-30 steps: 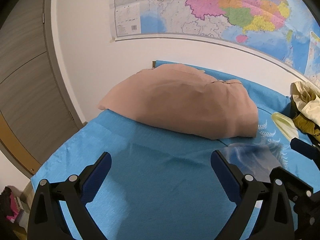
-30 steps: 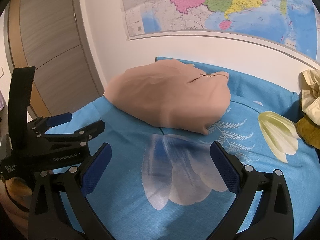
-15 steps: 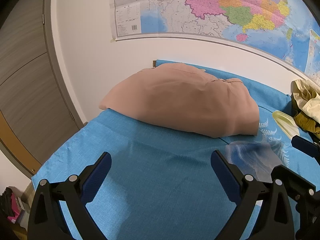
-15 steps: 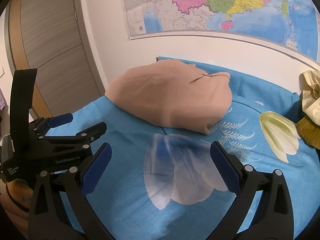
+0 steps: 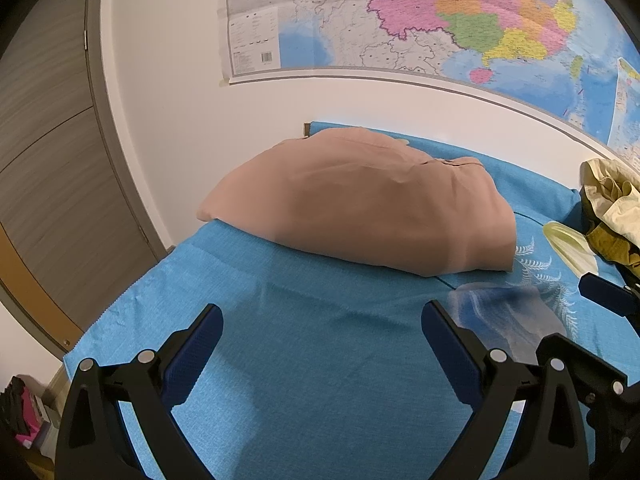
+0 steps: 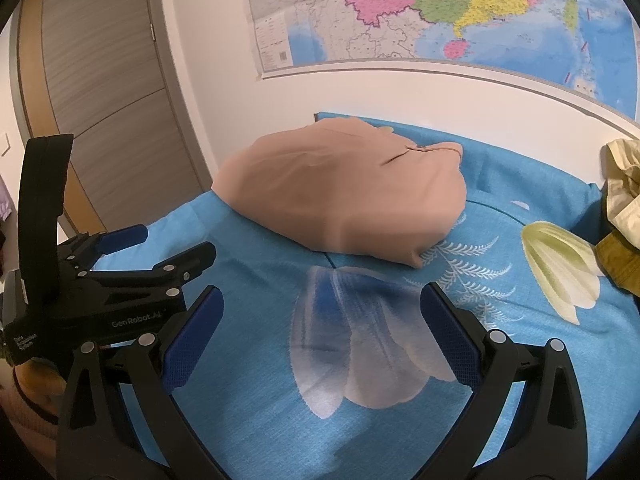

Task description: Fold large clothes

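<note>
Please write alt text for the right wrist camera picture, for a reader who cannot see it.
A folded tan garment lies on a blue flowered bedsheet near the wall, beyond the open, empty right gripper. The left gripper, also open, is at the left; a crumpled pile of yellow clothes sits at the right edge, and a coloured map hangs above.

The pile of yellow-olive clothes is running off the right edge in both views, its full shape lost. The wall map is being cropped above, its print too small to read. The folded tan garment is hiding the blue sheet beneath.
</note>
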Tool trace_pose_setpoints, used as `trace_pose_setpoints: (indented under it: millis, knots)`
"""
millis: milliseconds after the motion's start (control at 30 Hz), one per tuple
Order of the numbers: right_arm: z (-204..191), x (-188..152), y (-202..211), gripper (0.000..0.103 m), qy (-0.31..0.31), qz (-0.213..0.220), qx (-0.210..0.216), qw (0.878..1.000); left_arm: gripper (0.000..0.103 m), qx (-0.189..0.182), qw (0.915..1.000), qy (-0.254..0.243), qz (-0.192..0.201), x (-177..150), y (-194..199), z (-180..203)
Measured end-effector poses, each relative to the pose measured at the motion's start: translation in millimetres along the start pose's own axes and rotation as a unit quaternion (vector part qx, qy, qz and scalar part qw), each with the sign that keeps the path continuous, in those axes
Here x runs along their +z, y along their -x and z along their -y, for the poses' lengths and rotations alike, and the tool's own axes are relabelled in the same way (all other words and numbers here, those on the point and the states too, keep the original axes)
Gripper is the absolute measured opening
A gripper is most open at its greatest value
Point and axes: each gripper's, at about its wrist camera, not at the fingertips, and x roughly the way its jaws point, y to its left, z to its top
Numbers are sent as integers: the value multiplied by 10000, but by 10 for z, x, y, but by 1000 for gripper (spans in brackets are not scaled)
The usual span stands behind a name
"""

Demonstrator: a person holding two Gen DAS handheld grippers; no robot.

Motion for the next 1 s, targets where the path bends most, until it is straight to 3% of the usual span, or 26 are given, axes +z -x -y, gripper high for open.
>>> trace_pose_setpoints:
  millis: [1000]
  knots:
    - [53,-6,-41,97,-85,-61,50,9999,96,0,10000,-7,-86,-1,-39,35]
